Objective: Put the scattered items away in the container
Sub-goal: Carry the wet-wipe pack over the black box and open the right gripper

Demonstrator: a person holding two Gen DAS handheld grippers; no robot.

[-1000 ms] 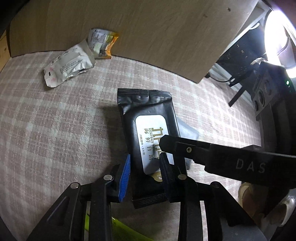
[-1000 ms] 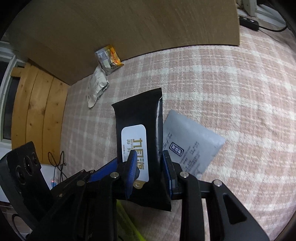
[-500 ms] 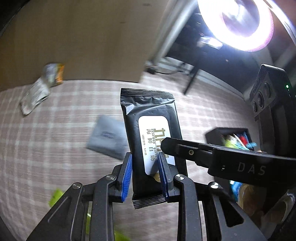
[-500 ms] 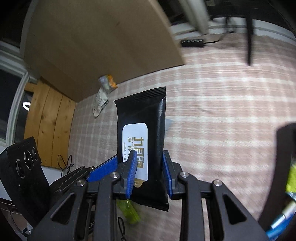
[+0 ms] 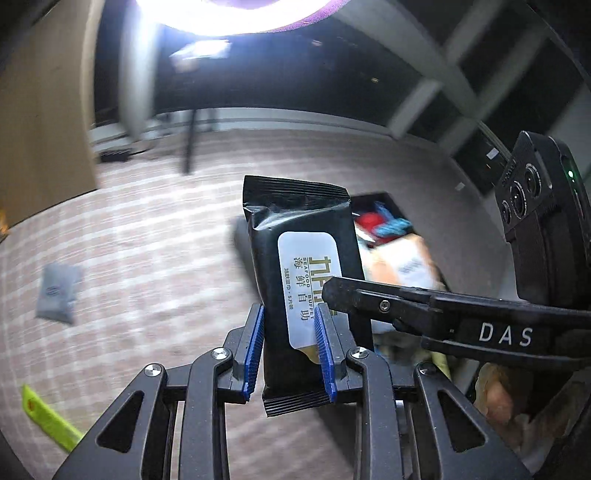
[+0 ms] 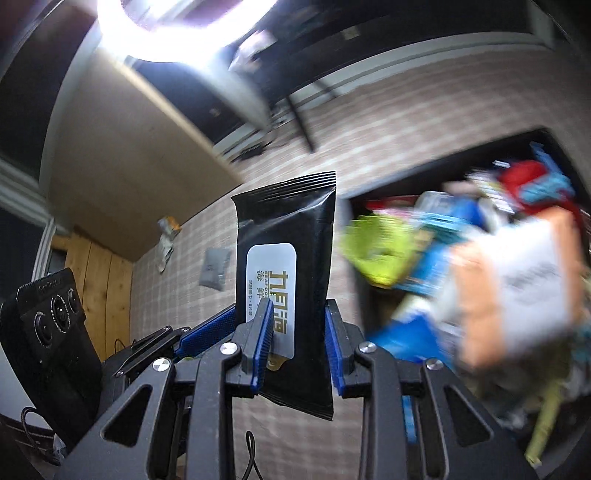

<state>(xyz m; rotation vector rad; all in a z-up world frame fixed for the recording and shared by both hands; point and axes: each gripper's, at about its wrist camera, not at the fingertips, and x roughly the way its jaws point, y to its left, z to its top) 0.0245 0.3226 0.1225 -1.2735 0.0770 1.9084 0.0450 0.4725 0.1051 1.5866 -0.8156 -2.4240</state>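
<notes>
Both grippers clamp the same black wet-wipe pack (image 5: 295,266): the left gripper (image 5: 290,350) pinches its lower end between blue fingers (image 5: 254,350), and the right gripper (image 6: 297,347) grips it crosswise, likely to keep the floppy pack from sagging. It hangs in the air above the checked surface (image 5: 147,240), just beside the black container (image 6: 424,173), which is crowded with packets. A grey sachet (image 5: 57,291) lies on the surface, well apart.

Ahead of our gripper and high up, a ring light (image 5: 221,14) glares white, washing out the top of both views. To the left of it we see a tan wooden panel (image 6: 140,166) standing on the checked cloth (image 5: 147,240). Further left, pine boards (image 6: 99,280) rise behind a window frame (image 6: 22,184).
</notes>
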